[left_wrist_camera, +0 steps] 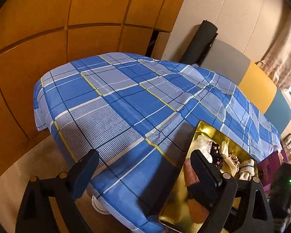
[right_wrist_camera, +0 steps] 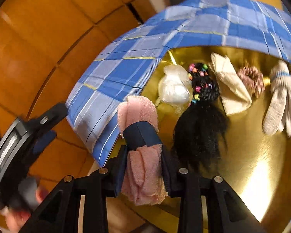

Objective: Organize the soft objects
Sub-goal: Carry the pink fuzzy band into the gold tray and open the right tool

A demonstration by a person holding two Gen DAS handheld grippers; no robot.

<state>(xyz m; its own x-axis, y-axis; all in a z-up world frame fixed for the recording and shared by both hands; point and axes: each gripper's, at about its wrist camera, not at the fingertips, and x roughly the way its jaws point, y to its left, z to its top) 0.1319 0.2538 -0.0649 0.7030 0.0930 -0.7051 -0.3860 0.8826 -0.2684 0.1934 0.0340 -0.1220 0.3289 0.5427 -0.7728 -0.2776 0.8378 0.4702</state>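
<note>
The right gripper point(right_wrist_camera: 143, 155) has its fingers clamped on a folded pink cloth point(right_wrist_camera: 139, 112), which sits low centre in the right wrist frame over the near left edge of the gold tray point(right_wrist_camera: 252, 155) on the bed point(left_wrist_camera: 116, 97). The cloth appears light, soft and floppy, so hold it at its bundled middle. The left gripper point(left_wrist_camera: 145, 174) hangs empty, its fingers wide apart, at the bottom of its frame.
</note>
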